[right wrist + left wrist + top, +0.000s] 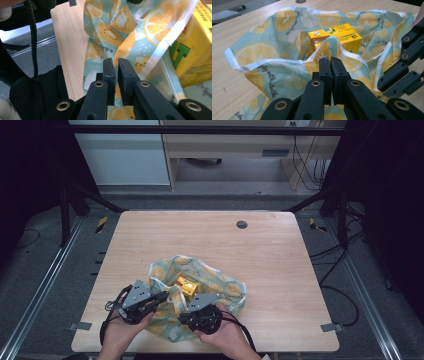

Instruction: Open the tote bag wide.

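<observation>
Both hand-held grippers (159, 298) (186, 312) clamped on fruit-print bag (225, 285), seemingly around yellow carton (186, 285).

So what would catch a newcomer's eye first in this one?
The fruit-print bag lying near the front edge of the table, with a yellow carton sitting in its open mouth. The left gripper and right gripper each pinch the bag's edge.
</observation>
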